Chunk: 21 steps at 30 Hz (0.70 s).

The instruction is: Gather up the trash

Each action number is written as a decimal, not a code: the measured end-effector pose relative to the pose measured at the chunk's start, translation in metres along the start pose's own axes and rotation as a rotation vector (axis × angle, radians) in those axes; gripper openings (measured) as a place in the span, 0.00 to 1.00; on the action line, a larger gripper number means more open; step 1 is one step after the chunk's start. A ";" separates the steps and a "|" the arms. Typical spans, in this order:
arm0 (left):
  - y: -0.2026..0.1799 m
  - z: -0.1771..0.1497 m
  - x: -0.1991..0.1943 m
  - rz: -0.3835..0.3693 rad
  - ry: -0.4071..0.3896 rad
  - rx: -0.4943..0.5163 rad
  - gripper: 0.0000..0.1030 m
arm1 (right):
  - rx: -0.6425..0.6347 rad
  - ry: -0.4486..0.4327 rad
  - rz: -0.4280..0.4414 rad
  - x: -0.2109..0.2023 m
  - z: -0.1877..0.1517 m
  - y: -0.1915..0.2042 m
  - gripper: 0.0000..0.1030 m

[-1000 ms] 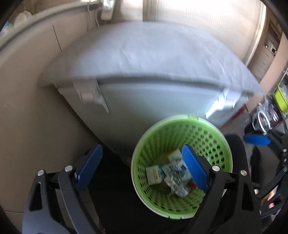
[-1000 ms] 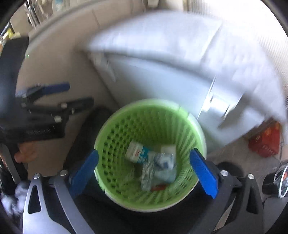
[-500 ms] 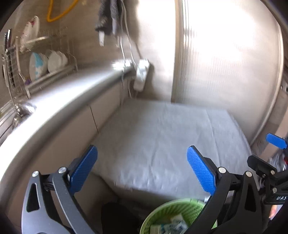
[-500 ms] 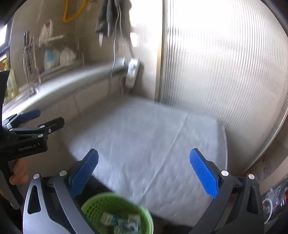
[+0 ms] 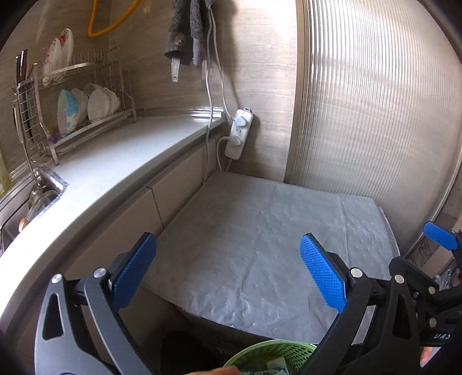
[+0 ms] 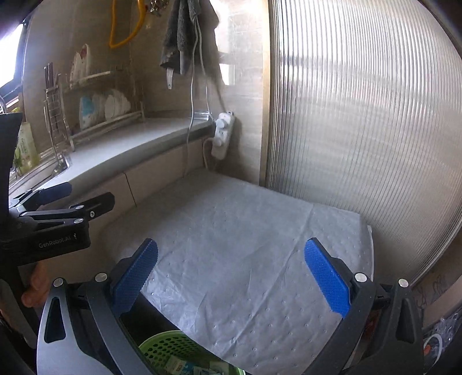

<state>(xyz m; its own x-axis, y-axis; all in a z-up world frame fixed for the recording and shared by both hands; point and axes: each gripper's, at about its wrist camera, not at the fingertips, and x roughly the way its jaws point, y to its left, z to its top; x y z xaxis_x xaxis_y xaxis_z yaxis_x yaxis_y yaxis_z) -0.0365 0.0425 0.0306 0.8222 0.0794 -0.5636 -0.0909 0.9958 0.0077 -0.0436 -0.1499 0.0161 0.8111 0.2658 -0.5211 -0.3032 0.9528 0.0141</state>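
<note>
Left wrist view first: our left gripper [image 5: 228, 274] has just finished spreading its jaws, now fully apart, nothing between the blue ribbed pads [image 5: 134, 274]. Right gripper [image 6: 229, 277] in its own view: jaws likewise wide, nothing held.

Nearest thing is the green basket [image 5: 271, 353], below and between the left fingers at the bottom edge; perforated plastic, round rim, only the far arc visible. In the right wrist view it sits below the left-hand finger, and the trash [image 6: 187, 367] in it reads as small printed packets, details too cropped to tell.

Just beyond the basket, filling the gap between both sets of fingers: a grey cover sheet [image 5: 260, 239] draped over a box-shaped unit. Matte, dimpled, creased, with one fold line running front to back. What is under it we cannot tell.

Outboard of the left-hand finger: beige flat cabinet fronts [image 5: 150, 207] under a pale smooth countertop [image 5: 115, 155] that curves away (fisheye).

Further along the counter: steel sink [image 5: 31, 199] edge, then a wire dish rack [image 5: 75, 112] holding white bowls and plates on edge.

Beyond the sheet, at the counter's end: white power strip [image 5: 239, 132] against the wall, cables running up.

Back wall is brown, wood-grain finish; a dark grey towel [image 5: 184, 28] and a yellow hose [image 5: 109, 20] hang high on it.

Outboard of the right-hand finger: ribbed translucent panel [image 5: 375, 115], bright with daylight, floor to top.
</note>
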 end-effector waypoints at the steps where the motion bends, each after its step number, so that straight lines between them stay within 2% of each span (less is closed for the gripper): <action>1: -0.002 0.000 0.002 -0.003 0.004 0.001 0.93 | 0.003 0.005 0.000 0.001 -0.001 -0.001 0.98; 21: -0.015 0.001 0.012 -0.020 0.019 0.026 0.93 | 0.017 0.031 -0.001 0.011 -0.004 -0.012 0.98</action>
<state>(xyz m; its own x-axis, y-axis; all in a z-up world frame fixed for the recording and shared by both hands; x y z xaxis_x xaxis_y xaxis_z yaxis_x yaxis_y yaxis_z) -0.0244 0.0284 0.0248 0.8127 0.0592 -0.5797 -0.0599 0.9980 0.0179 -0.0329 -0.1585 0.0069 0.7952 0.2602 -0.5476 -0.2937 0.9555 0.0275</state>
